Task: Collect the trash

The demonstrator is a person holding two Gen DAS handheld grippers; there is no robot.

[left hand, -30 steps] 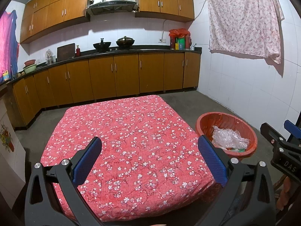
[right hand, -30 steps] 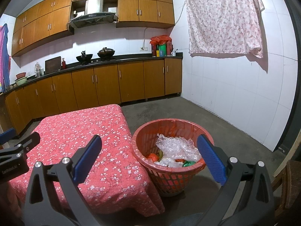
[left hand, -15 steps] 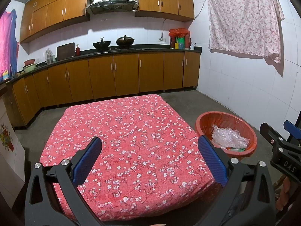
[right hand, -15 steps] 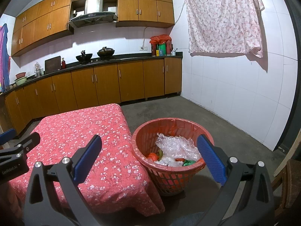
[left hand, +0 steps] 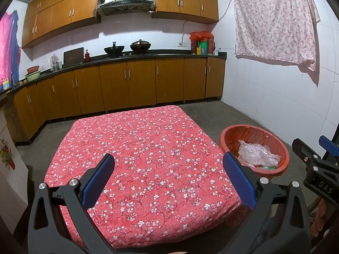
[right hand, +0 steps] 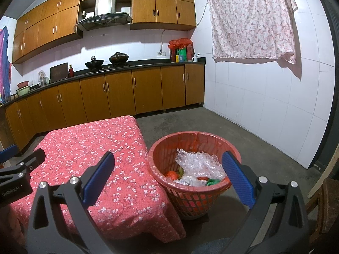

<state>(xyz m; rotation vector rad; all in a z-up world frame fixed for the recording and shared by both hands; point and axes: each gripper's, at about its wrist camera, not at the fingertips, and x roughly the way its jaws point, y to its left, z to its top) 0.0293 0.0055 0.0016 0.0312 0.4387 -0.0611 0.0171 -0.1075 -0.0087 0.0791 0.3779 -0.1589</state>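
Evidently nothing has shifted since a moment ago: the left tongs (left hand: 168,178) are held spread above the bare floral surface (left hand: 148,148), the right tongs (right hand: 168,177) spread likewise, and the trash (right hand: 198,165) is seen inside the basket (right hand: 169,150); collection is judged finished.

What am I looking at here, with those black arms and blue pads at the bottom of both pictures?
Those are two hand-held grabbers, one per hand, each carrying a camera that looks out along its two fingers. One picture comes from the left gripper, the other from the right gripper. Both are open and hold nothing. Ahead stands a table under a red flowered cloth; I see nothing lying on it. Beside it on the floor sits a red basket holding bubble wrap and some coloured wrappers. Behind is a kitchen with wooden cabinets.
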